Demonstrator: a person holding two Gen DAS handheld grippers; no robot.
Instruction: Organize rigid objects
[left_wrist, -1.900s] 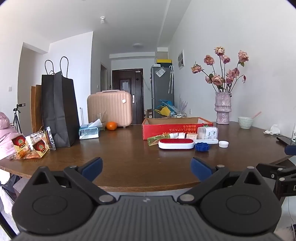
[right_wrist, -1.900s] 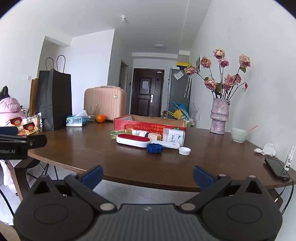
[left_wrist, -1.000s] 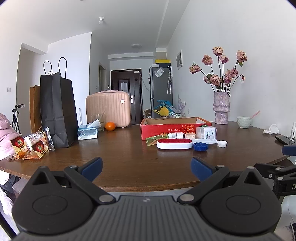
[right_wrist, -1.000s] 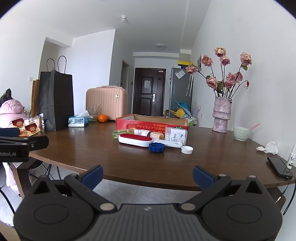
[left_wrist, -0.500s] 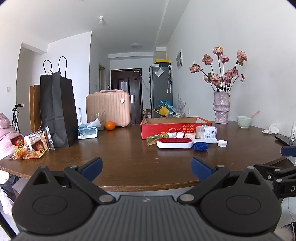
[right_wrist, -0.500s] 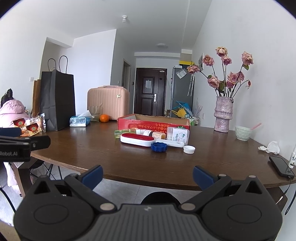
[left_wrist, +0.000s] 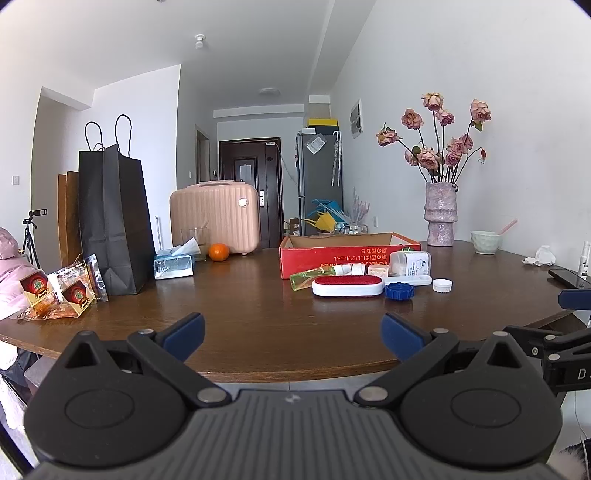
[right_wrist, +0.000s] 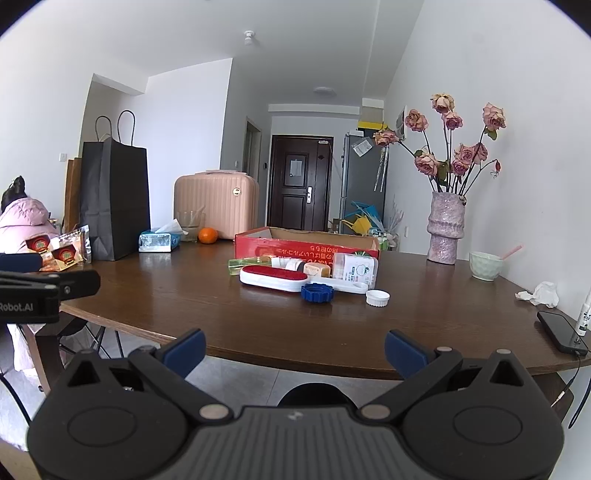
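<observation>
We hold the left tool (left_wrist: 291, 332) and the right tool (right_wrist: 294, 346) before the near edge of the brown desk (right_wrist: 258, 325), both with fingers spread wide and nothing between them. The left tool's body, at nine o'clock in the right view, reads "Robot.AI". At twelve o'clock stands the red cardboard box (right_wrist: 306, 249), its white characters printed upside down and unreadable to us. Just in front of it lie a green bottle (left_wrist: 310, 277), a red-topped white case (right_wrist: 274, 278), a labelled clear container (right_wrist: 355, 271) whose print is too small to read, a blue cap (right_wrist: 317, 292) and a white cap (right_wrist: 377, 297).
</observation>
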